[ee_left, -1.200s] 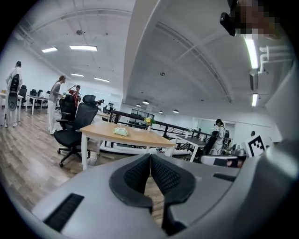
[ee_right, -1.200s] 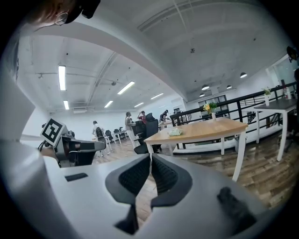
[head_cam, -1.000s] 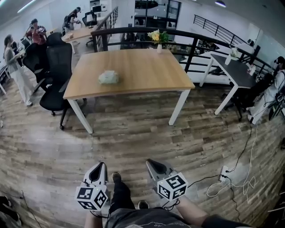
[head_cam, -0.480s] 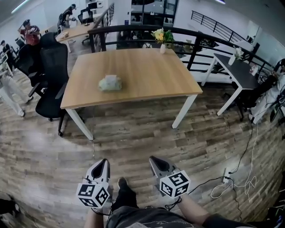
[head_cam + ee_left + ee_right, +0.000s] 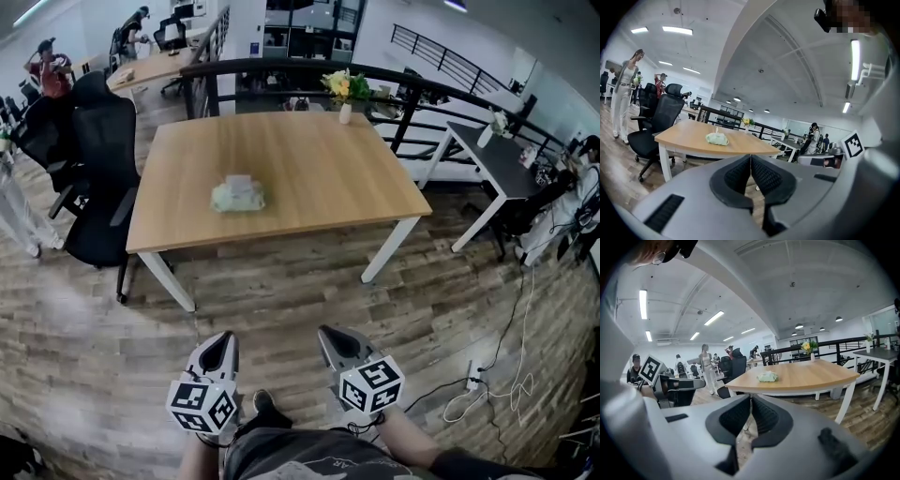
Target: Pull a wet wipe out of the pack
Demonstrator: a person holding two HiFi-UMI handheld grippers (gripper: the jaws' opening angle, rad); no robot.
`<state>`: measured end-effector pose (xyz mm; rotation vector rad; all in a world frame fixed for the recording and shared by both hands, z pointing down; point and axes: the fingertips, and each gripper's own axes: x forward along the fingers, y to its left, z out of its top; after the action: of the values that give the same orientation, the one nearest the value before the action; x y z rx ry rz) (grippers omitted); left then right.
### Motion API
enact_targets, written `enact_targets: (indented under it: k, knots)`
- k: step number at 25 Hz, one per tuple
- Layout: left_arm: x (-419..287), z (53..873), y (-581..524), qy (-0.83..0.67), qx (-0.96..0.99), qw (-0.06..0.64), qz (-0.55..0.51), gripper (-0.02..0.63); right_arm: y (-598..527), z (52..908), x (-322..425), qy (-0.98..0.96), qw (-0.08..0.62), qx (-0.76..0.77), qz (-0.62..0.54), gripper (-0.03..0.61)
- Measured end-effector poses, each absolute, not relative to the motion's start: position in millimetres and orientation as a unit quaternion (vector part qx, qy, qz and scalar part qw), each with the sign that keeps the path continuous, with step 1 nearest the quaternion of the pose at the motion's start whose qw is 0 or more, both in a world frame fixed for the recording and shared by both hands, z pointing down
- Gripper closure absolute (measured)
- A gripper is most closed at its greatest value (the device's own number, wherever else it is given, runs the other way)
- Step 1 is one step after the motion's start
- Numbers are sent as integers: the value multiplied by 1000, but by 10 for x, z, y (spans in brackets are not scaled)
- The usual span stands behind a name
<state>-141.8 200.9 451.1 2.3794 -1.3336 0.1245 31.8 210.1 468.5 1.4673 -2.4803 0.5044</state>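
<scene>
The wet wipe pack lies on the wooden counter, left of its middle. It is at about 12 o'clock from the two grippers and well apart from them, with bare floor between. The left gripper and the right gripper are held low, side by side in front of the person's body. Each one's jaws are closed tip to tip with nothing between them. The step in hand looks like the approach, so the pull itself is not begun. To do it well, come up to the near long edge square to the pack, away from the office chair at the counter's 9 o'clock end. One pair of jaws should part before it gets to the pack. A pale tuft seems to stand up from the pack's top, and that is likely the place to pinch. The other gripper can press the soft pack down so it does not lift along.
</scene>
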Motion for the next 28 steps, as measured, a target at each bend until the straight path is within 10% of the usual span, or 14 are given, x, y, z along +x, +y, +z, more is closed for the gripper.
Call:
enact_targets:
  k: [28]
  knots:
    - [-1842,4809,375,-466,854,224,53,597,362,4733,-24,-828,60,536,153,549]
